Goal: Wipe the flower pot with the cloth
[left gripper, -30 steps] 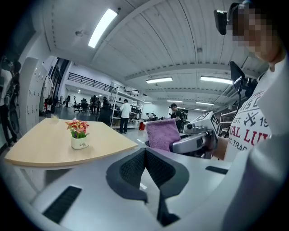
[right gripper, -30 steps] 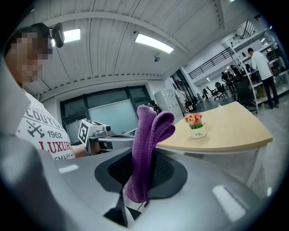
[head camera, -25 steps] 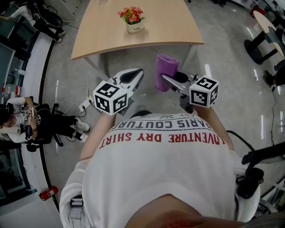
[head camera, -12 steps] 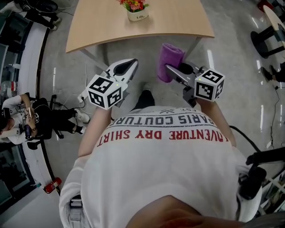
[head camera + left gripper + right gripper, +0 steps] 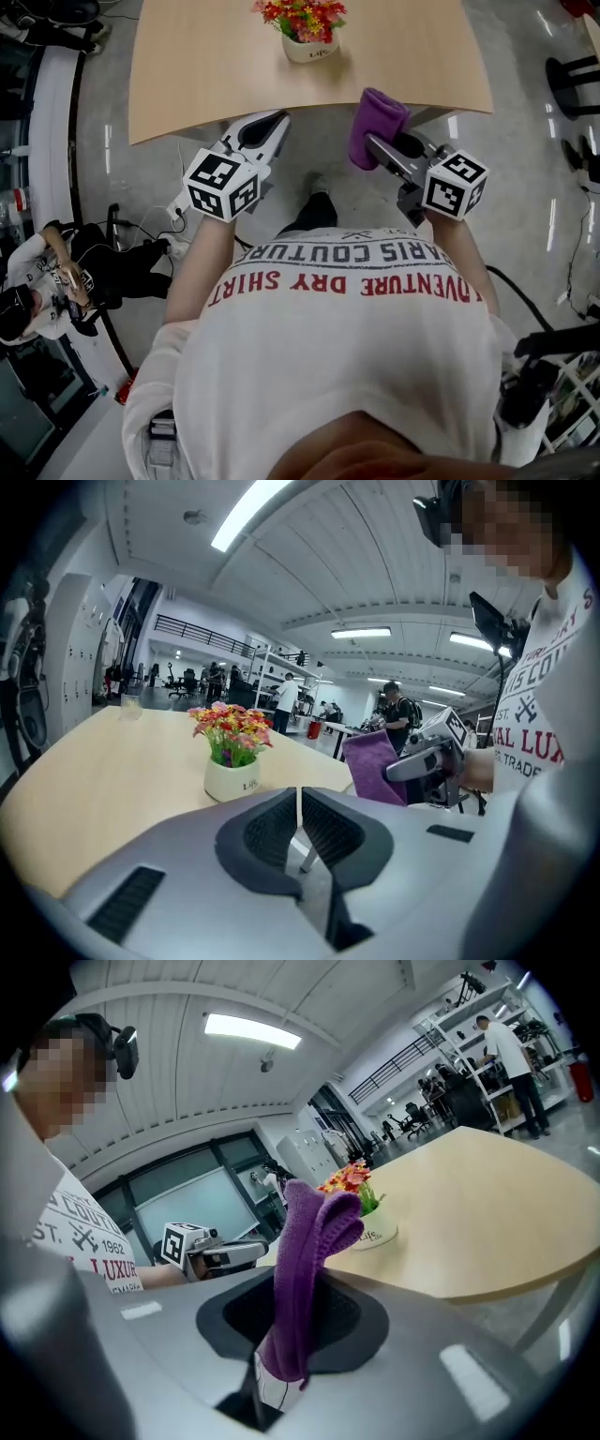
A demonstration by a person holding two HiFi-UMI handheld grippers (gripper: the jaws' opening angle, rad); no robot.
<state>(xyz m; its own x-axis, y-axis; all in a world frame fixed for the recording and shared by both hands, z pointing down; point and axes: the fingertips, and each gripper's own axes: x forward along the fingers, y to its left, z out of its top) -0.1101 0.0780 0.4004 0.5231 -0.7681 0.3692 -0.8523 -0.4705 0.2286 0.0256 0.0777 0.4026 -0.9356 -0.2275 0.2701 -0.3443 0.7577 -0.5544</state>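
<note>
A small white flower pot with red and yellow flowers stands on a light wooden table. My right gripper is shut on a folded purple cloth that sticks up from its jaws. It hangs at the table's near edge, right of the pot. My left gripper is shut with nothing in it, at the near edge left of the pot.
A person sits by a curved white counter at the left. Table legs and cables lie on the grey floor under the table. More tables and dark chair bases stand at the right.
Both grippers have moved forward to the table's near edge, with the cloth still in the right one. The pot now lies closer ahead.
</note>
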